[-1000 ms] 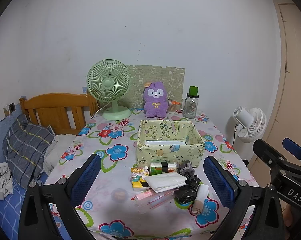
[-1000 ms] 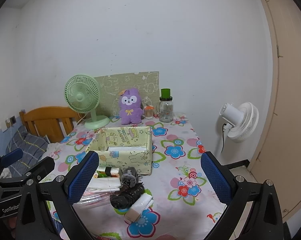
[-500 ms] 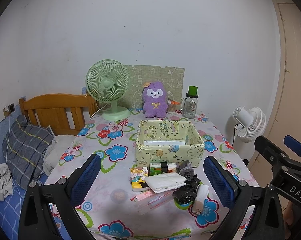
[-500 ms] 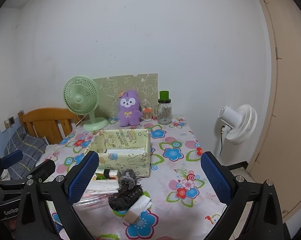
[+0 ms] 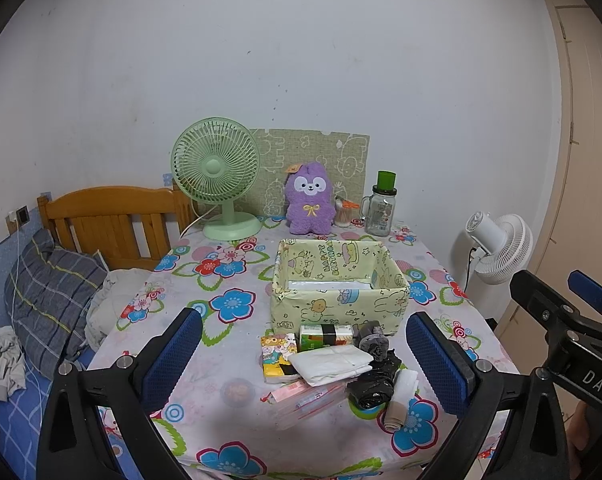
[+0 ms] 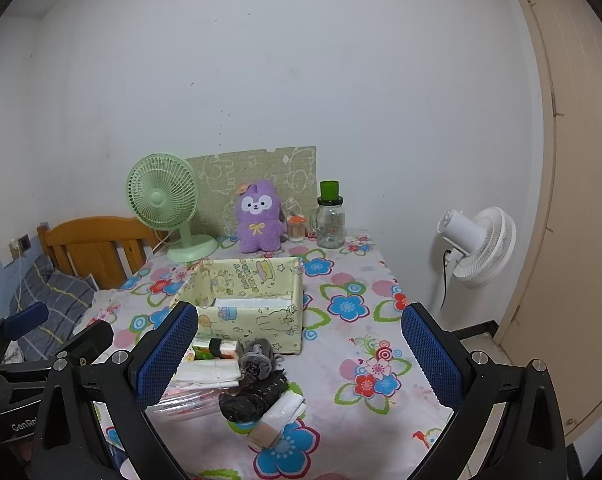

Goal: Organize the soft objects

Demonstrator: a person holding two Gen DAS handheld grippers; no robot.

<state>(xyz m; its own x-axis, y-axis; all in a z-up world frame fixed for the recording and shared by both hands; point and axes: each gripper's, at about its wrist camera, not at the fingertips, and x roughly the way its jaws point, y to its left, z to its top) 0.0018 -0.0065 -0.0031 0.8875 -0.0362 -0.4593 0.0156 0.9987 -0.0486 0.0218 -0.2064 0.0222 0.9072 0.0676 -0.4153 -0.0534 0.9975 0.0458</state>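
Soft objects: a small heap (image 5: 333,364) lies on the near part of the bench (image 5: 221,420), just near of the fabric box (image 5: 337,280); it holds a white folded pack (image 5: 333,364), a grey sock ball (image 5: 375,340), a black roll (image 5: 373,386), a beige and white roll (image 5: 401,400), a tissue pack (image 5: 279,354) and a clear pouch (image 5: 309,396).
Fabric box: open-topped, mid-bench, with something flat and white inside.
Left gripper (image 5: 301,360): fingers spread wide, nothing between them, held above the near bench edge with the heap showing in the gap.
Right gripper (image 6: 301,360): fingers likewise wide apart and holding nothing, to the right of the left one.
Open room: bare flowered cloth lies left of the box and heap, and right of them out to the right bench edge.
Far edge: green fan (image 5: 217,176), purple plush (image 5: 309,200) and glass jar (image 5: 381,208) stand along the wall.
Left view only: pillow (image 5: 53,304) and bed (image 5: 17,412) beside the left bench edge, seen in full.
Right view only: the floor past the right edge, the white fan (image 6: 481,248) and the door (image 6: 581,200).
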